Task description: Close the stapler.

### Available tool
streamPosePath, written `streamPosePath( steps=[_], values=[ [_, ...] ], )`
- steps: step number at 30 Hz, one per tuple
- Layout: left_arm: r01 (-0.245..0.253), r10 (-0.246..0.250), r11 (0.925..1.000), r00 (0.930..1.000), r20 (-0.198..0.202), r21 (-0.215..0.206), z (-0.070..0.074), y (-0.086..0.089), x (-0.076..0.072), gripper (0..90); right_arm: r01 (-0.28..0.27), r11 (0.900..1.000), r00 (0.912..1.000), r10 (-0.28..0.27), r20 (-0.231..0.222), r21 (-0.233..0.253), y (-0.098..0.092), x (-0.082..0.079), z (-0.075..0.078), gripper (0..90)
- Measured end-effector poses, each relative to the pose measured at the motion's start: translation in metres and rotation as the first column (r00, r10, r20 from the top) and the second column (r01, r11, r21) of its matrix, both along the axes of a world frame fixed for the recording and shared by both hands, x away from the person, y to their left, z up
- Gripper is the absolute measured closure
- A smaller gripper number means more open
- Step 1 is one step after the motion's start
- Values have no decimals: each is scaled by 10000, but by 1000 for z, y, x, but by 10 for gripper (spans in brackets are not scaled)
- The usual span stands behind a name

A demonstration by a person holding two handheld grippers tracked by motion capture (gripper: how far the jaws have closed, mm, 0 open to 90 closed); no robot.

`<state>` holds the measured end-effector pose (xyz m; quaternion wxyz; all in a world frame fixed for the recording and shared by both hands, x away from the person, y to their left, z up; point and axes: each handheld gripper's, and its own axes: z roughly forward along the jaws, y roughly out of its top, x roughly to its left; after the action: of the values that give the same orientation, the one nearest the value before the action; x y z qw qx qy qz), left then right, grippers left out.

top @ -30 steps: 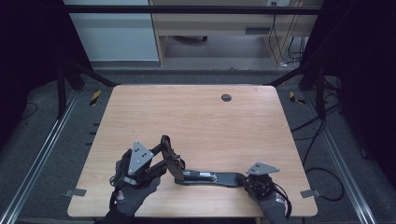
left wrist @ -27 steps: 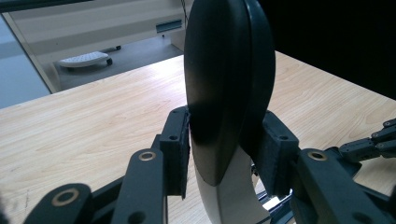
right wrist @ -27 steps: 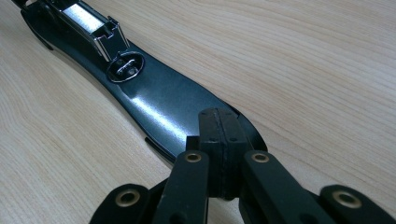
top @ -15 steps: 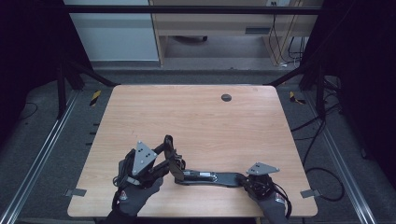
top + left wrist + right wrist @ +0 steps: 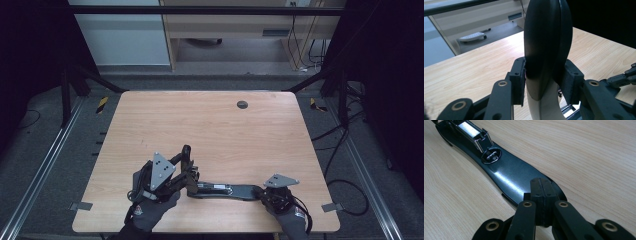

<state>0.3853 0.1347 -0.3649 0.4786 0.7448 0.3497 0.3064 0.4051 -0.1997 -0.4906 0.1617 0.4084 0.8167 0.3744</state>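
One wooden table (image 5: 210, 130) carries one black stapler (image 5: 225, 190), swung open into two parts: a long flat base lying on the wood near the front edge, and a curved top arm (image 5: 186, 156) tilted up at its left end. Two gloved hands come in from the front edge, each with one gripper. One small dark round plug (image 5: 242, 104) sits in the tabletop near the far edge, well apart from everything else.

In the high view, the left gripper (image 5: 187, 172) is at the stapler's left end and the right gripper (image 5: 257, 192) at the tip of its right end. Each has one grey plate on top.

The left gripper view adds what the high view is too small to tell: the left gripper (image 5: 546, 82) has its two jaws closed narrowly on the sides of the raised top arm (image 5: 545, 45), whose black shell stands upright with a pale underside below.

The right gripper view shows the right gripper (image 5: 541, 202) with its jaws pressed together, no gap between the pads, over the rounded end of the stapler's base (image 5: 509, 173). Whether they pinch the base or only press on it I cannot tell. Farther along the base one round metal plate and one silver staple channel are visible.
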Motion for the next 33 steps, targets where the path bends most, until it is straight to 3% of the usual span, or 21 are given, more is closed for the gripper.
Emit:
streamPosePath(
  steps=[33],
  values=[
    [-20, -31, 9961, 9983, 577, 878, -2, -26, -3, 592, 3, 10000, 10000, -3, -34, 73, 0, 0, 0, 900]
  ],
)
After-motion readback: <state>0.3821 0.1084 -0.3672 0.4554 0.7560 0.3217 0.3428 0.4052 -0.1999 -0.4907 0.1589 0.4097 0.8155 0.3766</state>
